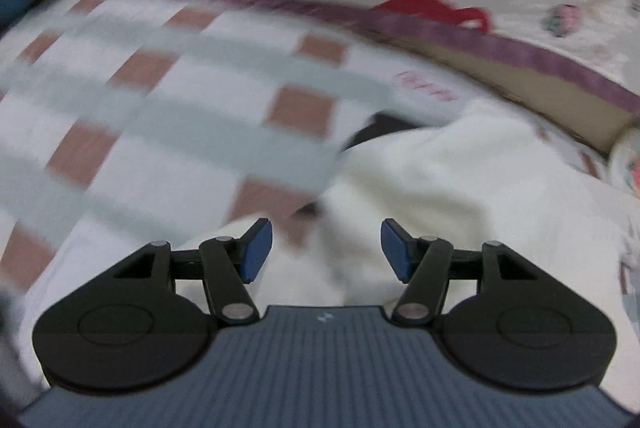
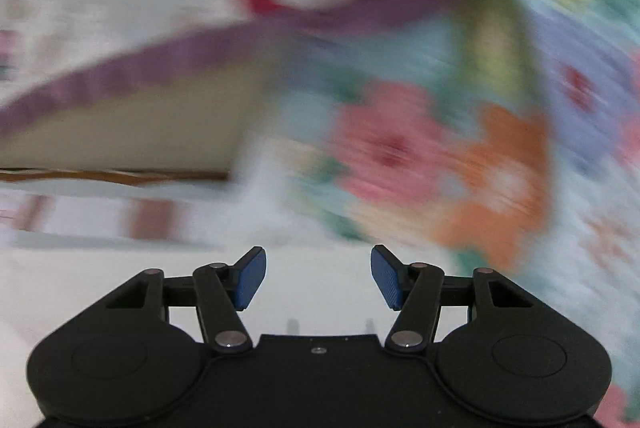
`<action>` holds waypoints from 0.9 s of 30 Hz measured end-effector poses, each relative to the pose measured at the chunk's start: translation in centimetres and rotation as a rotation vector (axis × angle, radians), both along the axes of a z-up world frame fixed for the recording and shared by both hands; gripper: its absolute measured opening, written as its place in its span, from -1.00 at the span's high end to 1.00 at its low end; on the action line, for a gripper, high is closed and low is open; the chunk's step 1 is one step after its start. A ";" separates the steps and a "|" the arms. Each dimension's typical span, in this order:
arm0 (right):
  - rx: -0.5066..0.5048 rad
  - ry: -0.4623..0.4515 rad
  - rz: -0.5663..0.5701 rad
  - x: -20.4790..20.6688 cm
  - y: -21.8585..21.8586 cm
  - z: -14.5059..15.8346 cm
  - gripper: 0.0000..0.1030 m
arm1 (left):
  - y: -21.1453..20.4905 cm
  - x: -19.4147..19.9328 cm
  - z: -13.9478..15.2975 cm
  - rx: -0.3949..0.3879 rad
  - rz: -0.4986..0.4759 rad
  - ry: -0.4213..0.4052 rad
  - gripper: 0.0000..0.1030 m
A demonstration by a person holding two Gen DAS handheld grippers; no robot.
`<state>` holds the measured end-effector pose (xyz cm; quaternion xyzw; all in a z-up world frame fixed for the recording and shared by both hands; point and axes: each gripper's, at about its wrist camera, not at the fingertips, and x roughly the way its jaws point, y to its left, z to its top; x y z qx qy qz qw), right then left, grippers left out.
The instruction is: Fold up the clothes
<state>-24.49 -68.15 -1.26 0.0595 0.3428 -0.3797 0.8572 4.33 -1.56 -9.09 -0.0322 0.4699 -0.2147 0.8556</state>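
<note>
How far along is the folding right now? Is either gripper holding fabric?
Nothing looks folded yet: the white garment lies rumpled on the checked sheet. Nothing is in hand: the left gripper and right gripper are both open and empty. Motion blur hides detail. Grasping and every fold appear to remain.

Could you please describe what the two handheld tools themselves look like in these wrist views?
Both share one design: black linkage arms with silver pivot pins, rounded black housings with circular recesses, and blue textured fingertip pads. The left tool sits on a grey-blue ribbed body with a small white mark; the right tool has a plain black body with a small central screw. No cables or sleeves show.
</note>
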 end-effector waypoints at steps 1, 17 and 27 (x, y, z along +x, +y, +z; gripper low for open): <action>0.027 -0.020 0.060 2.1 1.4 0.3 -0.21 | 1.0 0.3 -0.5 -0.009 0.038 0.022 -0.15; 0.377 0.077 0.952 19.1 32.6 4.4 -0.22 | 3.9 0.3 -1.1 -0.082 0.040 0.105 -0.25; 0.486 0.177 0.988 23.8 40.4 1.8 -0.23 | 2.9 -0.1 -3.0 -0.025 0.096 0.097 -0.33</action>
